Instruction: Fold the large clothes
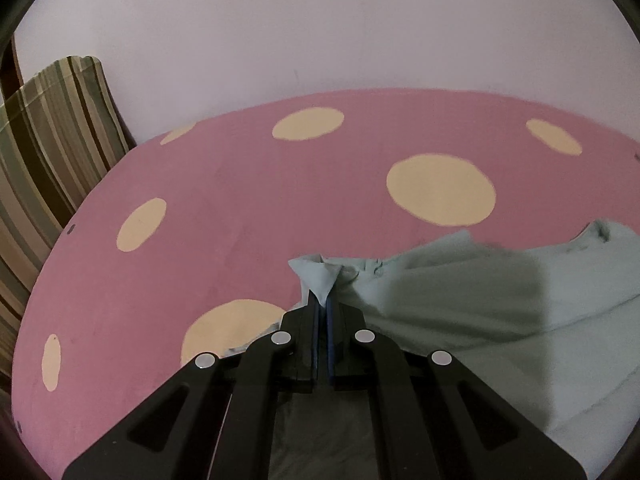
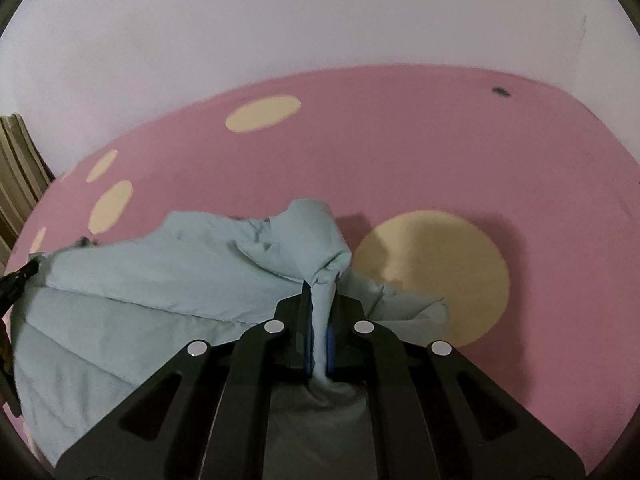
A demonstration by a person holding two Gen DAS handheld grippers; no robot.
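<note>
A pale green garment (image 1: 500, 300) lies on a pink bed sheet with cream dots (image 1: 240, 200). My left gripper (image 1: 322, 300) is shut on a corner of the garment, which pokes out past the fingertips. The cloth spreads away to the right and sags under the gripper. In the right wrist view the same garment (image 2: 140, 288) stretches to the left, bunched and creased. My right gripper (image 2: 322, 292) is shut on a fold of it, with cloth running between the blue pads and humped up over the tips. The other gripper's black tip (image 2: 16, 280) shows at the far left edge.
The pink sheet (image 2: 440, 140) runs back to a pale wall (image 1: 320, 20). A striped cushion (image 1: 48, 152) leans at the bed's far left corner. A small dark speck (image 2: 500, 90) lies near the sheet's far edge.
</note>
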